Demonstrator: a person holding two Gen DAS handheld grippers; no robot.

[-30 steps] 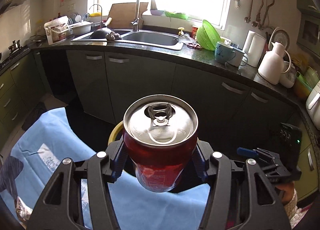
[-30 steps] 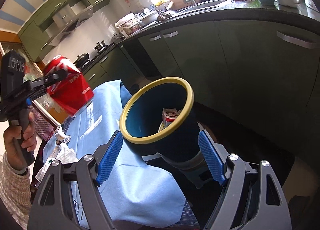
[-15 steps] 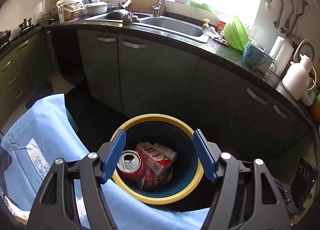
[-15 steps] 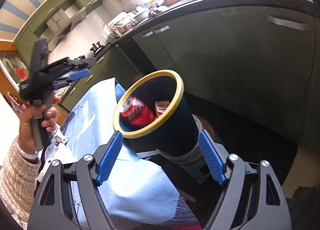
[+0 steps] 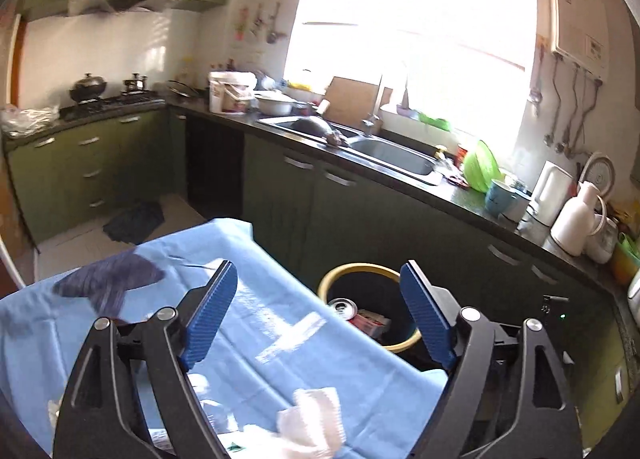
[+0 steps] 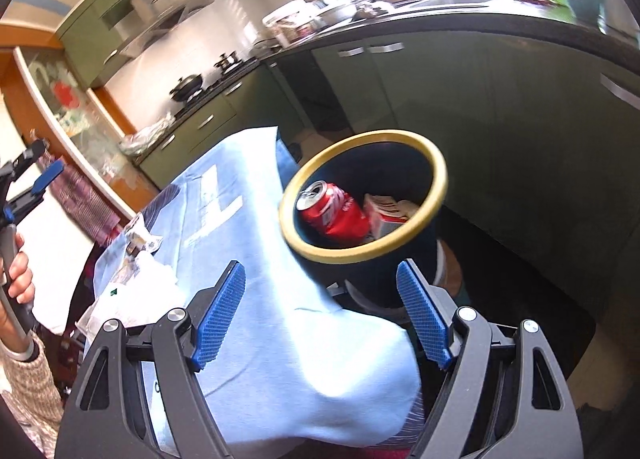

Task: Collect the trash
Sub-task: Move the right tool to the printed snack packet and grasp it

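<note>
A red soda can [image 6: 334, 211] lies on its side inside the dark blue bin with a yellow rim [image 6: 436, 175], next to a red-and-white carton [image 6: 386, 215]. In the left wrist view the can [image 5: 342, 307] shows inside the bin [image 5: 360, 269] beyond the table's corner. My left gripper [image 5: 316, 279] hovers over the blue-covered table [image 5: 260, 319], its jaws opening with nothing between them. My right gripper [image 6: 320, 271] stands open just short of the bin, gripping nothing. Crumpled white tissue [image 5: 312, 415] and wrappers [image 6: 136, 251] lie on the table.
Green cabinets and a dark counter with a sink [image 5: 392, 155], mugs and a white kettle [image 5: 572, 223] run behind the bin. A stove with a pot [image 5: 88, 89] stands at far left. A dark rag [image 5: 134, 219] lies on the floor. A hand [image 6: 18, 271] holds the left gripper's handle.
The left gripper held the red can above the bin, let it drop inside, then pulled back left over the table with its jaws wider. The right gripper shifted slightly.
</note>
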